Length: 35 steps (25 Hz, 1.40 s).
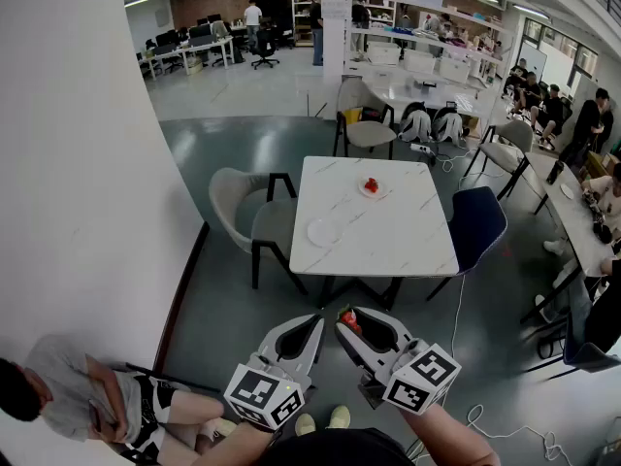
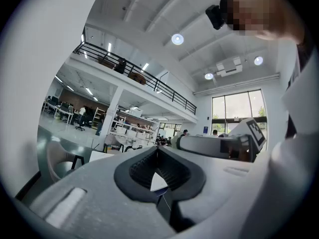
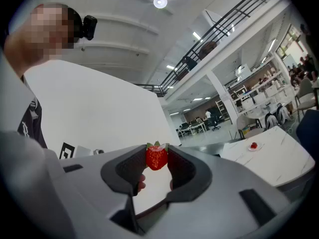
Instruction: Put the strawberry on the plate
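Note:
A red strawberry (image 3: 156, 157) with green leaves is pinched between the jaw tips of my right gripper (image 3: 156, 151), which is shut on it. In the head view this gripper (image 1: 343, 315) and the strawberry (image 1: 349, 321) are held low, close to my body and well short of the white marble table (image 1: 388, 241). On the table lie an empty white plate (image 1: 322, 231) and a farther small plate (image 1: 372, 194) with a red fruit (image 1: 371, 185) on it. My left gripper (image 1: 317, 320) hangs beside the right one; its jaws (image 2: 157, 149) meet at the tips with nothing between them.
A beige chair (image 1: 254, 214) stands left of the table, a blue chair (image 1: 475, 223) right, another chair (image 1: 367, 132) behind. A white wall (image 1: 78, 163) runs along my left, with a seated person (image 1: 68, 401) at its foot. A cable (image 1: 485, 420) lies on the floor.

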{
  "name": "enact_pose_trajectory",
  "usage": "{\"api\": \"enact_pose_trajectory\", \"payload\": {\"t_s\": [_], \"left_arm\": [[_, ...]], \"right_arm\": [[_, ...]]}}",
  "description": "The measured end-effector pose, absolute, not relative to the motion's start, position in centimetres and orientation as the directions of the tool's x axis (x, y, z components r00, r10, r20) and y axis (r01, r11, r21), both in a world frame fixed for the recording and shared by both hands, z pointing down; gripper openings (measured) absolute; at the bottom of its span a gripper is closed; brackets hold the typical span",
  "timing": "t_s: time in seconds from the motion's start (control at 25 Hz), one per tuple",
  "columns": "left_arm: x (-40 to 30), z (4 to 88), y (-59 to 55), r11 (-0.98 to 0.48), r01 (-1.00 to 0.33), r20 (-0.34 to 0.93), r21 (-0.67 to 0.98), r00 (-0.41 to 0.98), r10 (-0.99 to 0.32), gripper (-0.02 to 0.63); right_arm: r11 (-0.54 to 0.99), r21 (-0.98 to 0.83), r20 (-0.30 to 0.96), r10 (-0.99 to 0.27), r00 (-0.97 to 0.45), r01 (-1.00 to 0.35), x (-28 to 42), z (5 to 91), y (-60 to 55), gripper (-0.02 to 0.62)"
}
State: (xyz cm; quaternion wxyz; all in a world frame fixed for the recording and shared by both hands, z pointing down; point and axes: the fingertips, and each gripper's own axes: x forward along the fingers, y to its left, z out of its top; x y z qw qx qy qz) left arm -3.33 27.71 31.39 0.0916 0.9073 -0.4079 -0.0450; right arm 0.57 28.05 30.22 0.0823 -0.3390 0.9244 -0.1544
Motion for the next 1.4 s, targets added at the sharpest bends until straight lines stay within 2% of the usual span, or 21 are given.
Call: {"api": "enact_pose_trajectory", "payload": {"t_s": [0.64, 1.4], "left_arm": [[-1.6, 31.7, 27.3, -0.647, -0.739, 0.003, 0.19, 0.659, -0.752, 0.009], [1.7, 32.2, 22.0, -0.614, -0.772, 0.003, 0.167, 0.623, -0.782, 0.011]], "right_arm": [[0.741, -0.378, -0.071, -0.621, -0.781, -0.555, 2.1, 30.2, 28.0, 0.138], [0.737, -0.397, -0.106, -0.629, -0.77, -0.547, 7.3, 30.7, 22.8, 0.138]]}}
